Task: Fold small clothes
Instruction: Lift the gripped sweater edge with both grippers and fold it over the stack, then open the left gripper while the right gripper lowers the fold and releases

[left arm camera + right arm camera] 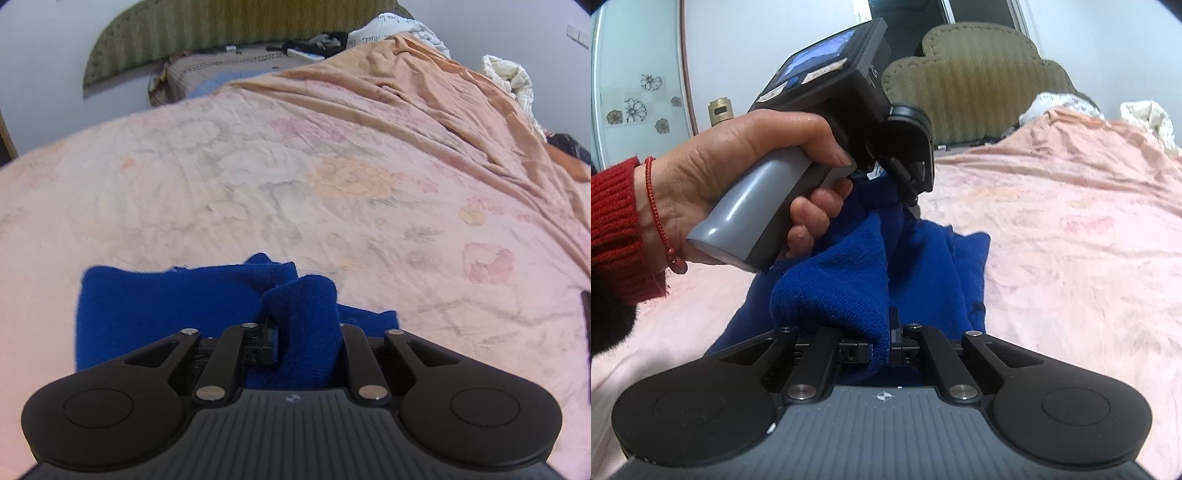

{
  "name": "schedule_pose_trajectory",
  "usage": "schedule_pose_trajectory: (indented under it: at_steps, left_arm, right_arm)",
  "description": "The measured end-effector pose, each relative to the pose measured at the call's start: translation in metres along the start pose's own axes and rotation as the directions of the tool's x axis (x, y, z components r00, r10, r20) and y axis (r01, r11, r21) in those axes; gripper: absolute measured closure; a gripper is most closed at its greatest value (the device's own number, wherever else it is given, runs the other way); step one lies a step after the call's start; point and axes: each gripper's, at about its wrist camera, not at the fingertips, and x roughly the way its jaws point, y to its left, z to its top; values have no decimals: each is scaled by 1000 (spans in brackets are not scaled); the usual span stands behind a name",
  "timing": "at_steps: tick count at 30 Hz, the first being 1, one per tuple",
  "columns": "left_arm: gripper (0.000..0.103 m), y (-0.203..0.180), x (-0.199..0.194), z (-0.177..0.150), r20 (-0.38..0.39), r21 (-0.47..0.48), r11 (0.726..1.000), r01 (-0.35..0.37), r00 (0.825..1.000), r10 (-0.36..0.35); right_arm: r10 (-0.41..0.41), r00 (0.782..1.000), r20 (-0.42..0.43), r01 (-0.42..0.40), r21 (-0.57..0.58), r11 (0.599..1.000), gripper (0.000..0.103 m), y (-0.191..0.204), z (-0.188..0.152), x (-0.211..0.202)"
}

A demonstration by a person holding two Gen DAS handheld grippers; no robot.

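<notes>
The fold is under way, not finished — the blue knit garment [177, 306] lies bunched on the bed [332, 192] at 6 o'clock in both views, part lifted, edges uneven, so squaring and flattening remain. The left gripper [306, 343] has its fingers slightly parted around 1 thick blue fold, seemingly pinching it. The right gripper [879, 349] has its fingers pressed together — clamped on the garment's hem.

Both tongs [306, 332] [879, 339] tilted downward, nearly closed
</notes>
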Motion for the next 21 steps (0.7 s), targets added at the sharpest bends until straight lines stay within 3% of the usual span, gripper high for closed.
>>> schedule_pose_trajectory:
  at_steps: [3, 5, 7, 9, 13, 21]
  left_arm:
    - [61, 7, 1, 4, -19, -64, 995, 78, 997, -79]
    - [30, 13, -3, 7, 3, -116, 985, 129, 992, -130]
    - [27, 17, -13, 9, 59, -152, 977, 151, 988, -144]
    - [27, 20, -22, 13, 99, -159, 973, 166, 983, -152]
    - [27, 29, -38, 15, 148, -173, 971, 168, 979, -143]
    - [27, 57, -66, -36, 163, -146, 988, 46, 986, -22]
  right_arm:
    - [20, 999, -28, -19, 44, 999, 97, -7, -1, 2]
    - [38, 998, -51, -34, 73, 997, 96, -12, -1, 5]
    - [50, 997, -66, -43, 109, 993, 92, -17, -1, 7]
    - [63, 995, -79, -50, 154, 987, 80, -24, -2, 9]
    - [99, 991, -94, -74, 241, 968, 78, -38, -4, 12]
    - [196, 979, -60, -159, 378, 912, 59, -58, -10, 5]
